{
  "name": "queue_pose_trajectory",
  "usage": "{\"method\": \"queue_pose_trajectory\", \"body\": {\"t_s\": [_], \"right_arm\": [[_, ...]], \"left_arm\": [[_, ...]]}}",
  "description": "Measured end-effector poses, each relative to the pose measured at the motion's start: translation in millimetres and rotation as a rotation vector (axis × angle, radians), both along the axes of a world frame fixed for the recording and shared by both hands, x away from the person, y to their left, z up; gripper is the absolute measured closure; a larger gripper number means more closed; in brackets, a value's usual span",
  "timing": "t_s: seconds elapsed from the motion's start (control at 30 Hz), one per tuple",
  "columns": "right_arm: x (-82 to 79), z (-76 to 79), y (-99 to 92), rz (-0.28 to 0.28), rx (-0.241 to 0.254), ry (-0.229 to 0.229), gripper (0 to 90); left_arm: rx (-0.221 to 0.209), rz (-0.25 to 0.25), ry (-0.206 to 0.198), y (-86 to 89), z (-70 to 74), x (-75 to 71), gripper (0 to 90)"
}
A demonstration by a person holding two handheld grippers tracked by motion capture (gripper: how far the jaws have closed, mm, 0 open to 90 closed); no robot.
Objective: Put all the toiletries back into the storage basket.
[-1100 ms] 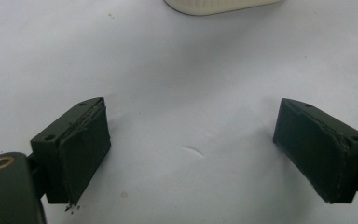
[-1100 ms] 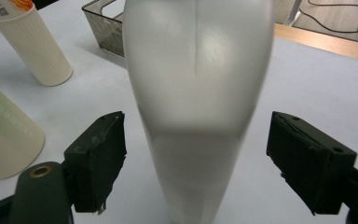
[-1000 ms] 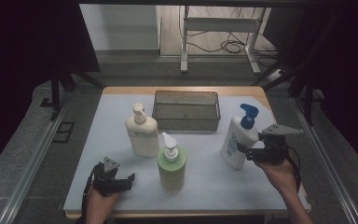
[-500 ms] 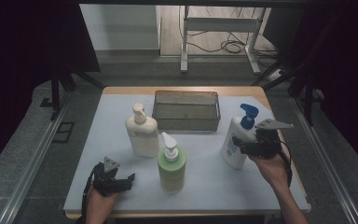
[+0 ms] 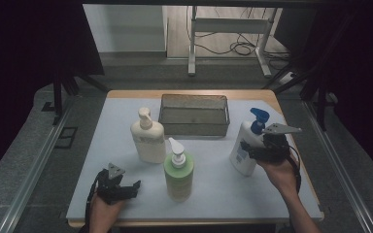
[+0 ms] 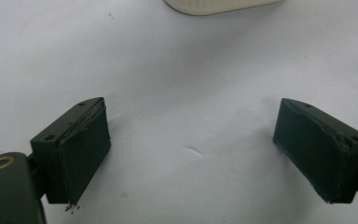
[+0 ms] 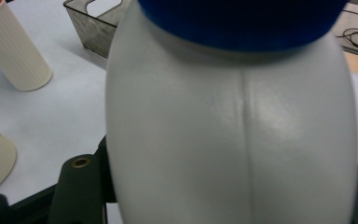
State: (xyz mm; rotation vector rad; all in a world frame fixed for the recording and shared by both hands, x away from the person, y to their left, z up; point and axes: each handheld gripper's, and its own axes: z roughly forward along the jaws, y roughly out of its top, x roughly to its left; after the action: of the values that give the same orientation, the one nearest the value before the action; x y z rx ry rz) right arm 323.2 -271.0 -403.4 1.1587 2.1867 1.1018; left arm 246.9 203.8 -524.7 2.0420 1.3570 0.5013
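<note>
Right gripper (image 5: 252,151) with fingers closed around the white, blue-pumped bottle (image 5: 246,145), standing tilted at the surface's (image 5: 213,194) right side. Left gripper (image 5: 126,187) fingers spread wide, empty, resting near the front-left edge.

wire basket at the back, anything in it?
Empty. The high view looks down into the wire basket and shows bare mesh floor; all three pump bottles stand on the table outside it.

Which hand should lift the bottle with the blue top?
Right. The right tool is already around the white bottle with the blue pump; the left tool sits open and empty at the table's near edge.
</note>
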Motion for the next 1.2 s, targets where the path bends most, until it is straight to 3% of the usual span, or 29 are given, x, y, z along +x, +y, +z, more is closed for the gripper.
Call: {"method": "queue_pose_trajectory", "body": {"t_s": [0.43, 0.77, 1.2], "right_arm": [[1.7, 5.5, 0.8, 0.021, -0.013, 0.011, 38.0], [1.3, 23.1, 2.9, 0.055, 0.010, 0.004, 38.1], [3.9, 47.5, 19.1, 0.109, 0.021, -0.016, 38.2]], "left_arm": [[0.000, 0.000, 0.000, 0.1, 0.0, 0.0, 10.3], [0.000, 0.000, 0.000, 0.0, 0.0, 0.1, 10.3], [0.000, 0.000, 0.000, 0.0, 0.0, 0.1, 10.3]]}}
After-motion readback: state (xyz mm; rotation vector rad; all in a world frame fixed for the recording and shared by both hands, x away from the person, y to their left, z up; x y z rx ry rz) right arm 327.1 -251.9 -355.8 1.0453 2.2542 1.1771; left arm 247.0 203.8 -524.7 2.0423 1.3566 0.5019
